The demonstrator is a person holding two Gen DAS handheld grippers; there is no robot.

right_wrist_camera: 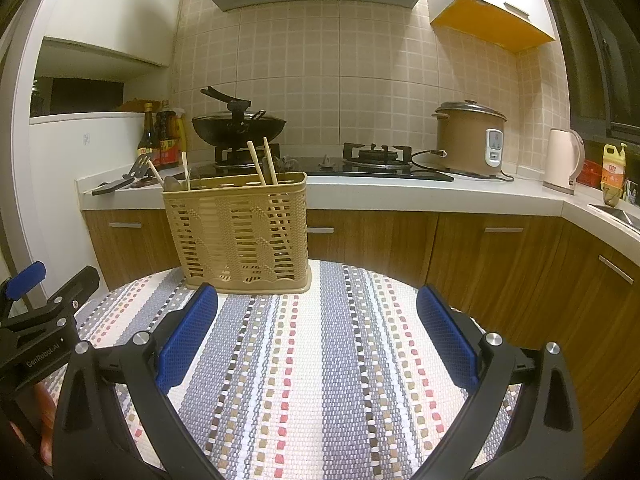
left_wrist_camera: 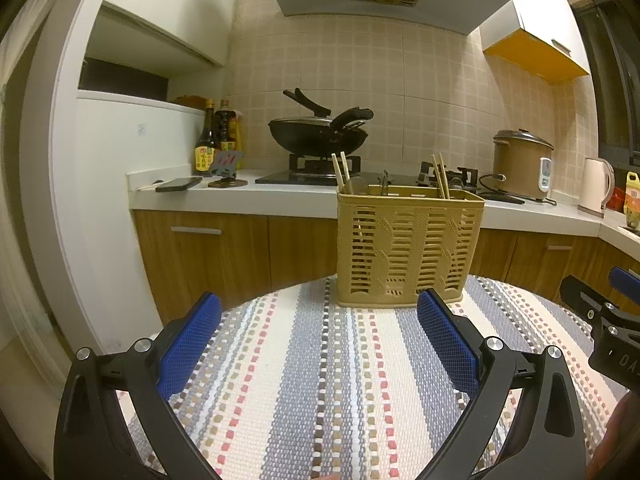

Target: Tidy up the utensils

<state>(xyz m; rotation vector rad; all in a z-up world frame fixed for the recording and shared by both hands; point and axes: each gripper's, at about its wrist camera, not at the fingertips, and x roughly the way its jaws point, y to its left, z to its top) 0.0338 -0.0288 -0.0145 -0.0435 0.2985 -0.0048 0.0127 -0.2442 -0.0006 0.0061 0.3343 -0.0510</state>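
A tan slotted utensil basket (left_wrist_camera: pixel 406 246) stands at the far edge of a round table with a striped cloth (left_wrist_camera: pixel 320 380). It holds wooden chopsticks (left_wrist_camera: pixel 440 176) and a few darker utensils. It also shows in the right wrist view (right_wrist_camera: pixel 240 236), with chopsticks (right_wrist_camera: pixel 264 162) standing in it. My left gripper (left_wrist_camera: pixel 320 308) is open and empty, low over the cloth, short of the basket. My right gripper (right_wrist_camera: pixel 318 300) is open and empty, to the right of the basket. Each gripper shows at the edge of the other's view.
Behind the table runs a kitchen counter (right_wrist_camera: pixel 400 192) with a wok on a gas stove (left_wrist_camera: pixel 318 132), sauce bottles (left_wrist_camera: pixel 216 136), a phone (left_wrist_camera: pixel 178 184), a rice cooker (right_wrist_camera: pixel 468 140) and a kettle (right_wrist_camera: pixel 562 166). Wooden cabinet doors (right_wrist_camera: pixel 500 264) stand below it.
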